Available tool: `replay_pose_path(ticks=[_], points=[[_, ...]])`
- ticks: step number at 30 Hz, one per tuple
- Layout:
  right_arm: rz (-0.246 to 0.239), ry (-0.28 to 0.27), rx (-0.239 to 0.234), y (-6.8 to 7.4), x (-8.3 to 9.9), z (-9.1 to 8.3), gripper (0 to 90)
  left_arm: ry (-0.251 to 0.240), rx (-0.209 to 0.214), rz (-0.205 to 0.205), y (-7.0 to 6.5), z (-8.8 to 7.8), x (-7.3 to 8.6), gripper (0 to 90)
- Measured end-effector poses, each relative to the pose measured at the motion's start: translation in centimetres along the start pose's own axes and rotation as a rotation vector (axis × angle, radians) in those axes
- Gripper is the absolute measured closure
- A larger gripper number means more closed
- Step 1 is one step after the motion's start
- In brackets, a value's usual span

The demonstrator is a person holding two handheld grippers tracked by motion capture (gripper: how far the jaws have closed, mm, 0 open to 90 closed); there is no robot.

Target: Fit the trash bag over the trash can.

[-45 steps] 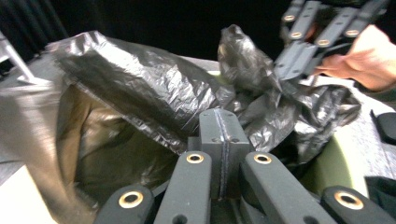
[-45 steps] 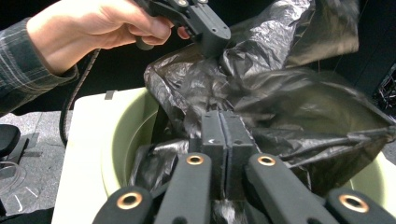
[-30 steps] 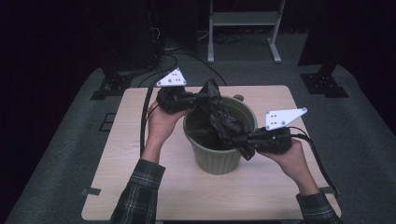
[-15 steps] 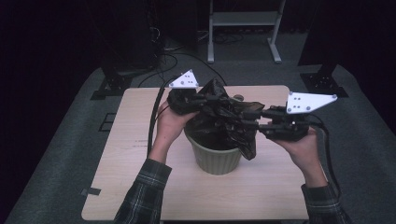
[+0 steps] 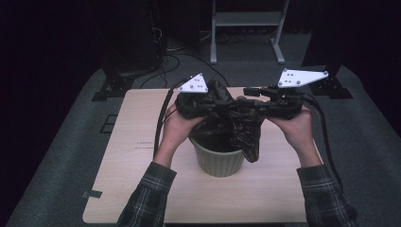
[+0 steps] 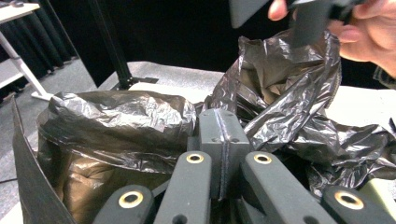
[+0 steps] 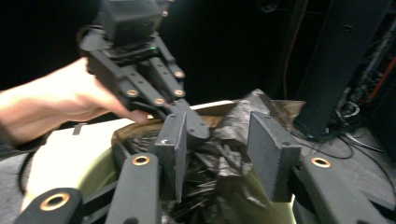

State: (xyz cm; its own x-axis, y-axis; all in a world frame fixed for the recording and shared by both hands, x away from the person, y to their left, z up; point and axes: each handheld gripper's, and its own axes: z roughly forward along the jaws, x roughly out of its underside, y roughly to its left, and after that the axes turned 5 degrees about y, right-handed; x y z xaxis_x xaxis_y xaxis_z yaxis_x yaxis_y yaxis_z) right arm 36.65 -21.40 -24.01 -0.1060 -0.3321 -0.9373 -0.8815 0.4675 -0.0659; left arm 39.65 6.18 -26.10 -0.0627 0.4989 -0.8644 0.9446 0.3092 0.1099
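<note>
Nearest, I see the green pot (image 5: pixel 218 160) on the table (image 5: pixel 118 179) | black bag (image 5: pixel 231 125) lifted from it, between both grippers | left gripper (image 6: pixel 219 140) pinched together beside bag folds | right gripper (image 7: pixel 222 154) jaws apart around the bag

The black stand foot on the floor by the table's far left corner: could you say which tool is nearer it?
Left. The left tool sits just right of that foot; the right tool is beyond the black bag, farther right.
</note>
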Motion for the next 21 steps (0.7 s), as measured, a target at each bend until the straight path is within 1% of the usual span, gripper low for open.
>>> replay_pose_path(ticks=[3, 4, 5, 7, 9, 11, 12, 13, 15, 16, 17, 18, 20, 21], points=[[0.008, -0.014, -0.004, -0.6, -0.2, 0.1, 55.8, -0.006, 0.000, -0.002, 0.0, 0.0, 0.0, 89.8], [0.012, -0.003, -0.013, -0.8, -0.2, 0.3, 55.5, -0.010, 0.000, -0.004, -0.1, 0.0, 0.0, 89.8], [0.014, 0.011, -0.018, -0.9, -0.2, 0.5, 55.5, -0.014, -0.001, -0.004, 0.0, 0.0, -0.1, 89.8], [0.008, 0.043, -0.042, -1.0, -0.2, 1.0, 55.5, -0.020, -0.001, -0.008, 0.0, -0.1, -0.1, 89.8], [-0.002, 0.086, -0.029, -0.9, 0.1, 1.4, 55.5, -0.025, 0.004, -0.006, 0.1, -0.2, -0.2, 89.8], [-0.001, 0.119, -0.029, -1.0, 0.4, 1.9, 57.2, -0.032, 0.006, -0.007, 0.0, -0.2, -0.3, 89.8], [0.003, 0.129, -0.031, -1.1, 0.5, 2.1, 67.8, -0.035, 0.007, -0.006, 0.0, -0.2, -0.3, 89.8], [0.003, 0.146, -0.050, -1.1, 0.7, 2.3, 74.7, -0.040, 0.006, -0.006, 0.0, -0.2, -0.3, 89.8], [-0.005, 0.167, -0.050, -1.0, 0.9, 2.7, 89.5, -0.048, 0.009, -0.012, -0.1, -0.2, -0.3, 89.7], [-0.003, 0.171, -0.049, -1.0, 1.0, 2.8, 89.8, -0.060, -0.011, -0.022, -0.1, -0.2, -0.3, 83.4], [0.006, 0.171, -0.044, -1.1, 1.1, 2.9, 89.9, -0.068, -0.009, -0.033, -0.1, -0.3, -0.3, 73.5], [0.016, 0.171, -0.039, -1.1, 1.1, 2.9, 90.0, -0.083, -0.005, -0.037, -0.2, -0.5, -0.2, 71.8], [0.024, 0.166, -0.004, -1.3, 1.1, 2.7, 90.0, -0.101, -0.031, -0.049, -0.3, -0.9, -0.1, 65.8], [0.031, 0.158, 0.008, -1.3, 1.0, 2.5, 90.0, -0.104, -0.036, -0.057, -0.3, -1.1, 0.0, 61.8]])
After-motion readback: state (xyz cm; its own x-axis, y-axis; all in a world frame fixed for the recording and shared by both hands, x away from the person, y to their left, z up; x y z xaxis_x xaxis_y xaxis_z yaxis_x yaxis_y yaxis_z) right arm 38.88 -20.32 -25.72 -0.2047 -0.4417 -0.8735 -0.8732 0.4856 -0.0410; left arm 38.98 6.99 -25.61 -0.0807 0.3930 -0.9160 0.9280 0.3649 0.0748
